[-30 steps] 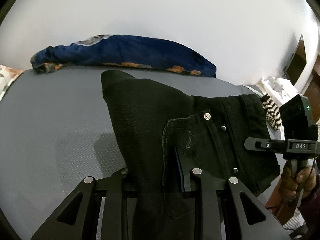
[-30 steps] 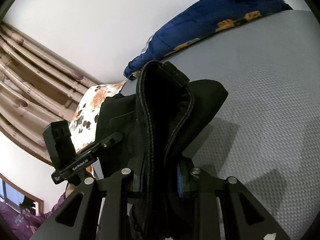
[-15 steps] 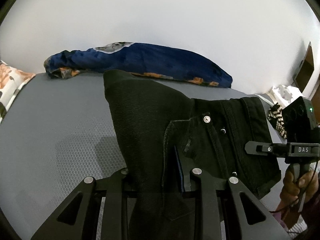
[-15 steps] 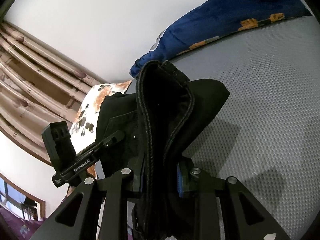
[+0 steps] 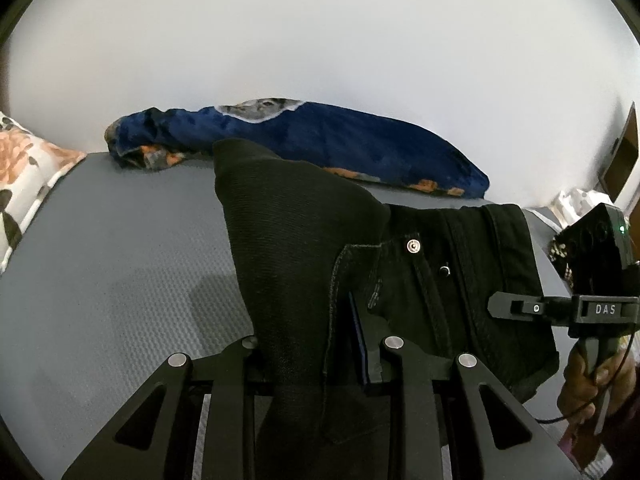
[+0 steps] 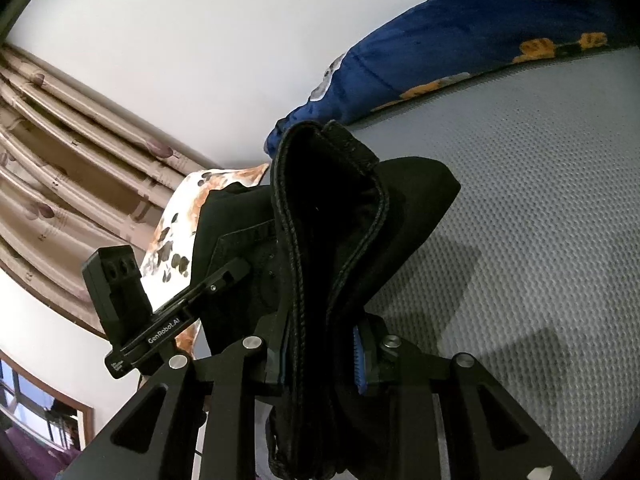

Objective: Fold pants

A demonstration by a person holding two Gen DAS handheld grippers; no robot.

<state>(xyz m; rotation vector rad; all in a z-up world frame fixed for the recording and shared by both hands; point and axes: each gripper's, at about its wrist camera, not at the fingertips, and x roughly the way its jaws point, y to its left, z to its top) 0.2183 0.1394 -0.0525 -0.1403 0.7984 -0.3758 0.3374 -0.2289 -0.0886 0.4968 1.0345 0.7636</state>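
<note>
I am working two handheld grippers over a bed, and both are pinching the same pair of black jeans [image 5: 304, 264]. My left gripper [image 5: 316, 364] has its jaws pressed onto a bunched edge of dark denim near a pocket seam. My right gripper [image 6: 320, 356] is clamped on a thick roll of waistband, several layers deep.

The black jeans hang lifted between the two grippers, above the grey mattress [image 5: 112, 264], with their shadow falling on it below. The fly buttons and a metal rivet face the left camera, so the waist end is what I hold. I judge the fold to be underway but unfinished: the cloth looks doubled already, yet it is raised rather than laid flat, and I cannot see the legs. What remains, I think, is to lower it onto the mattress, smooth it and let go.

The grey mattress has a fine dotted weave. Beyond the jeans, against a plain white wall [image 5: 320, 40], lies a rumpled navy blanket [image 5: 320, 144] with orange patches. Left of the jeans sits a floral pillow [image 5: 24, 168]. Behind that pillow hang beige patterned curtains [image 6: 80, 152].
</note>
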